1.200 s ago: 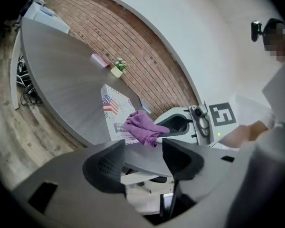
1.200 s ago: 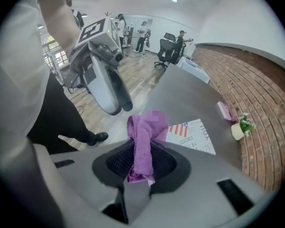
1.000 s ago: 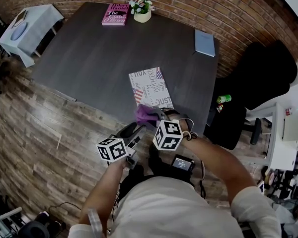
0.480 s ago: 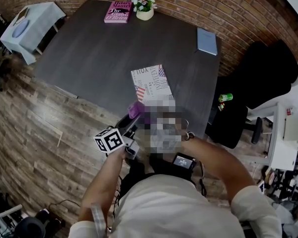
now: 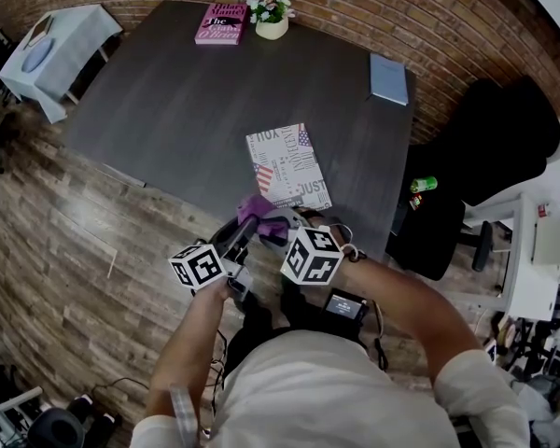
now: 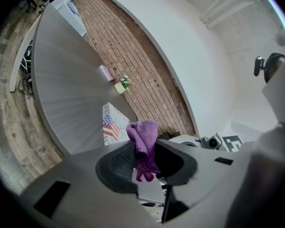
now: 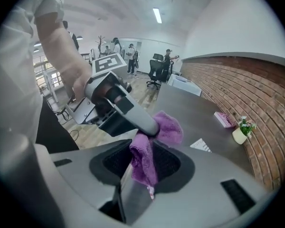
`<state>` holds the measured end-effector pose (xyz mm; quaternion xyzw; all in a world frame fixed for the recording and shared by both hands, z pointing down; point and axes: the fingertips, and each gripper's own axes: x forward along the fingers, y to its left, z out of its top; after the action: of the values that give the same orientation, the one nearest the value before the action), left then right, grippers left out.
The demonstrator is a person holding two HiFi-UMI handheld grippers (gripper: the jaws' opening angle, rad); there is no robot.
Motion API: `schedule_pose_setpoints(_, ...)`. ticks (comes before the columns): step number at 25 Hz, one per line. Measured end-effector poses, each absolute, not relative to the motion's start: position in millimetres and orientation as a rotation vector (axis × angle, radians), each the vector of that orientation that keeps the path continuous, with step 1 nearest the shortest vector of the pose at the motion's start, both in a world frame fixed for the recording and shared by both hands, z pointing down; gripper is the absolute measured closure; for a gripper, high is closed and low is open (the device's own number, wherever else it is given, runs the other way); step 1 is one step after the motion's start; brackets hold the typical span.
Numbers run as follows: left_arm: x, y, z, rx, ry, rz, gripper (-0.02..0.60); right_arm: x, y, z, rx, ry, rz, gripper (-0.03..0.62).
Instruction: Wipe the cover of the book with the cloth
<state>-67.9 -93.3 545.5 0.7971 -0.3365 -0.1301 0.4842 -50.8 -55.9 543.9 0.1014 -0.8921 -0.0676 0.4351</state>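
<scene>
The book (image 5: 287, 166), with a white printed cover and a flag, lies on the dark table (image 5: 187, 101) near its front edge. Just in front of it both grippers meet at a purple cloth (image 5: 255, 206). My left gripper (image 5: 247, 220) has just been closing and its jaws pinch the cloth (image 6: 143, 141) between them. My right gripper (image 5: 278, 224) has just been opening. In the right gripper view the cloth (image 7: 147, 160) hangs loose between the wide jaws, held at its top by the left gripper (image 7: 152, 127).
A pink book (image 5: 218, 24) and a flower pot (image 5: 268, 19) stand at the table's far edge, a blue notebook (image 5: 388, 77) at its far right corner. A black chair (image 5: 490, 147) and a green can (image 5: 422, 184) are to the right.
The left gripper has come up from the lower left to the cloth and closed on it. The right gripper, which held the cloth, has opened.
</scene>
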Motion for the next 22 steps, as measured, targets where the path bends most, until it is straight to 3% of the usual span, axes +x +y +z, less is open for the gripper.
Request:
schedule_pose_setpoints(5, -87.5, -109.2, 553.1, 2.015, -0.949, -0.174, 0.473, -36.8, -74.5, 553.1, 0.308, -2.172, -0.133, 0.453)
schedule_pose_setpoints(10, -92.8, -121.1, 564.8, 2.113, -1.005, 0.043, 0.476, -9.6, -97.9, 581.4, 0.346, -2.043, -0.069, 0.551)
schedule_pose_setpoints(22, -90.4, -156.6, 584.2, 2.285, -1.029, 0.408, 0.476, 20.4, -138.1, 625.7, 0.36, -1.829, -0.019, 0.576)
